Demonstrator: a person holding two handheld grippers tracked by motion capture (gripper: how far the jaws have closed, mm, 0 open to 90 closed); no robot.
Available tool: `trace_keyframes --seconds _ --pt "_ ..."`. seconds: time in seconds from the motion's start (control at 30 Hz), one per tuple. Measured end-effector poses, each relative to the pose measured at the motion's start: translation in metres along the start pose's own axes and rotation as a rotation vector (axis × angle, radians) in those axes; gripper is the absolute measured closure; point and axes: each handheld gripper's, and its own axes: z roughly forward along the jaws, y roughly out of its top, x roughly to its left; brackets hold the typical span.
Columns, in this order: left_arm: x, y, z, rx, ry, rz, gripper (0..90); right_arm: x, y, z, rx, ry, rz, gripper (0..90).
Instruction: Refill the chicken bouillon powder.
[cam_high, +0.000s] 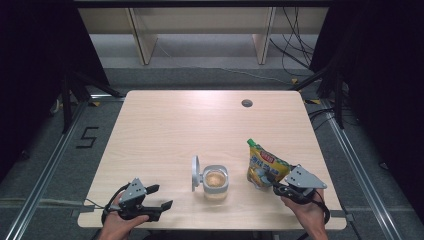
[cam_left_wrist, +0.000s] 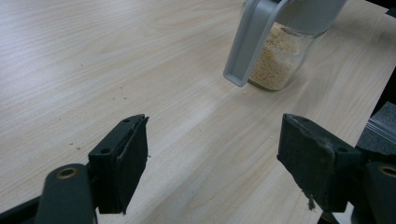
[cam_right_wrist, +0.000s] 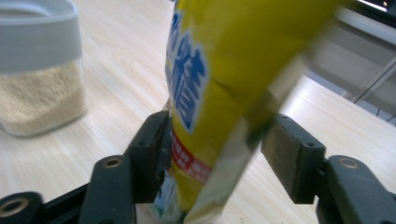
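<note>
From above, a pale wooden desk (cam_high: 165, 125) carries a clear container (cam_high: 216, 182) with a grey rim, near the middle of the front edge. Its grey lid (cam_high: 195, 173) stands flipped open on its left side. A yellow pouch (cam_high: 264, 167) stands tilted nearer the front right corner. A small dark round hole (cam_high: 246, 103) sits near the far edge.

The left tongs (cam_high: 161, 196) rest by the front left corner, jaws wide apart and gripping nothing. The left gripper view adds detail: the container (cam_left_wrist: 280, 60) holds fine beige grains, and a few crumbs (cam_left_wrist: 74, 144) dot the wood.

The right tongs (cam_high: 270, 181) reach the pouch's lower part. In the right gripper view the pouch (cam_right_wrist: 233, 70) stands between the jaws; the left jaw touches it, while a gap shows beside the right jaw, so a firm grip cannot be confirmed. The pouch bears blue characters and a red band, too blurred to read.
</note>
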Motion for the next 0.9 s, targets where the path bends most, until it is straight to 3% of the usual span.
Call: trace_keyframes --seconds 0.03,0.07,0.2,0.3,0.33,0.4,0.43,0.6,0.7,0.87,0.9 --pt "0.000 0.000 0.000 0.001 0.000 0.001 23.7 0.002 0.000 -0.003 0.000 -0.004 0.037 40.7" --pt "0.000 0.000 0.000 0.000 0.000 0.001 23.7 0.003 -0.001 -0.005 -0.006 -0.008 0.032 40.1" --pt "0.000 0.000 0.000 0.002 0.001 0.001 23.7 0.010 -0.001 -0.014 0.007 -0.025 0.103 37.7" --pt "0.000 0.000 0.000 0.000 0.001 0.002 23.7 0.015 -0.001 -0.020 0.046 -0.046 0.118 37.4" --pt "0.000 0.000 0.000 0.000 0.002 0.001 23.7 0.019 -0.001 -0.023 0.064 -0.049 0.158 37.0" --pt "0.000 0.000 0.000 0.001 0.002 0.002 23.7 0.021 -0.002 -0.025 0.075 -0.037 0.164 36.9" --pt "0.000 0.000 0.000 0.003 0.003 0.010 23.7 0.021 -0.003 -0.026 0.059 -0.057 0.141 36.7" --pt "0.000 0.001 0.000 0.002 0.001 0.007 23.6 0.024 -0.005 -0.030 0.099 -0.021 0.145 34.8" --pt "0.001 0.001 0.000 -0.003 0.002 0.001 23.6 0.028 -0.008 -0.031 0.128 -0.024 0.172 32.5" --pt "0.001 0.003 -0.001 -0.004 -0.015 0.015 23.6 0.028 -0.012 -0.034 0.158 -0.018 0.161 29.5" --pt "-0.001 0.003 0.000 -0.006 -0.014 -0.014 23.6 0.029 -0.012 -0.035 0.164 -0.012 0.163 29.5"
